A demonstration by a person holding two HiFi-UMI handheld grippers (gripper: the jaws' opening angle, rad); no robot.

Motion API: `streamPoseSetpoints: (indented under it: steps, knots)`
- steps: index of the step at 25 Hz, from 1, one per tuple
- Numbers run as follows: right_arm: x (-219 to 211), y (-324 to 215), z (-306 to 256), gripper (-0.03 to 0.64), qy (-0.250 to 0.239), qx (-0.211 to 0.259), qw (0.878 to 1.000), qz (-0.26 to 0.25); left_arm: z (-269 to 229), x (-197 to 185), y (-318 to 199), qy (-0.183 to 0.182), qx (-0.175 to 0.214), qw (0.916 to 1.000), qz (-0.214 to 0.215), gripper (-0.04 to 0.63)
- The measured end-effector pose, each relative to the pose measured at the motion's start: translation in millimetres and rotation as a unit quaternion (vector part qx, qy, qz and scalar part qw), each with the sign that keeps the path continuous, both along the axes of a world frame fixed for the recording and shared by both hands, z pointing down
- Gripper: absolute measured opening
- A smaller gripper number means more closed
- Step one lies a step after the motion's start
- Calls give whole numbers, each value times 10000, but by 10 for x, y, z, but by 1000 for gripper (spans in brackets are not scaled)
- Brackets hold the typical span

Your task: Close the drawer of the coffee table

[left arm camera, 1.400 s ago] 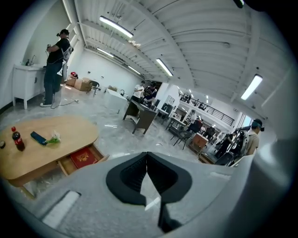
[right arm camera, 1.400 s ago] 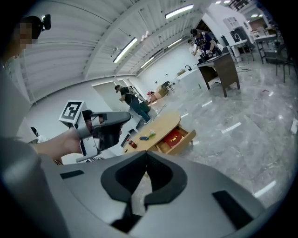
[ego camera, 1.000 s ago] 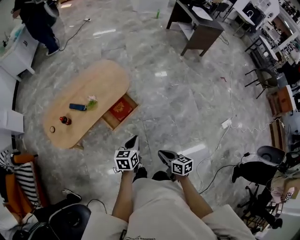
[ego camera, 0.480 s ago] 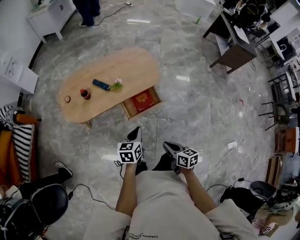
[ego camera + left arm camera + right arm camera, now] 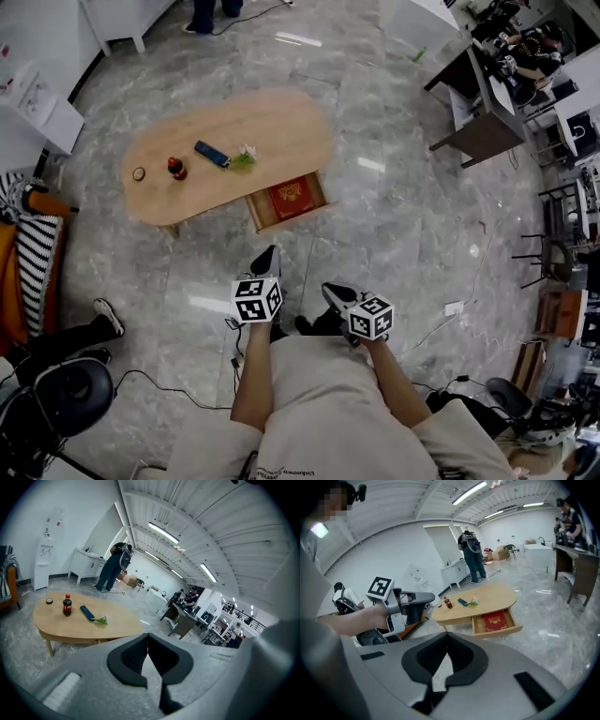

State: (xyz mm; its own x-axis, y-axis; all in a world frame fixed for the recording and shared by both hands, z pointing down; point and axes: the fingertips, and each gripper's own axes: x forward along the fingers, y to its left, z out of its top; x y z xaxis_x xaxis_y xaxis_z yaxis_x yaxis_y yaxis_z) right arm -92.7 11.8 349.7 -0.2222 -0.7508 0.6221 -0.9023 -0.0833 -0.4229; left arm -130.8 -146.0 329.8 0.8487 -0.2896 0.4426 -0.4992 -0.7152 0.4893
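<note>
On a grey marble floor, a person stands back from the oval wooden table (image 5: 272,127), a gripper in each hand. On the tabletop, from left to right, lie a small disc (image 5: 139,173), a dark bottle (image 5: 173,168) with a red cap and a red label, a blue bar (image 5: 211,154) and a green sprig (image 5: 246,157). The label's lettering is too small to read.

The drawer (image 5: 258,208) stands pulled out of the table's near side, towards its right end. In it lies a red book (image 5: 292,195) with a gold emblem, but no words can be made out. The drawer is well apart from both grippers.

The left gripper (image 5: 267,255) and right gripper (image 5: 330,292) are held side by side at waist height. The jaws of each are pressed together at the tips, with nothing between them. Each carries a cube of black-and-white square markers.

The left gripper view takes in the tabletop and a person (image 5: 112,569) bent over a white counter. The head and right gripper views alone show the drawer and book. The right gripper view also catches the left gripper in its hand. A dark desk (image 5: 478,122) stands far right.
</note>
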Motion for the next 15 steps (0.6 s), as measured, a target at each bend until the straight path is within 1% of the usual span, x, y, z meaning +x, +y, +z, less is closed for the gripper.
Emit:
streamPoseSetpoints:
  steps: [3,8,10,12,15]
  knots:
    - [48,22,53,15,87,-8,9997,-245,68,136,47,-27,-20,10000,-44,9]
    - [347,95,105,15,-110,118,9996,-220,168,384,149,-231,5,9996,-158,9]
    - [588,94,133,15,-101,166,9994,-277,198,549,155,-335,34,9991,-239,9]
    - [937,76,121,15,10,174,9994,-307,174,768,176,-430,75,9986,-300,9]
    - [1537,20,-52,15,68,360,9993,-74,29,1088,315,-551,261,9979,-223,9]
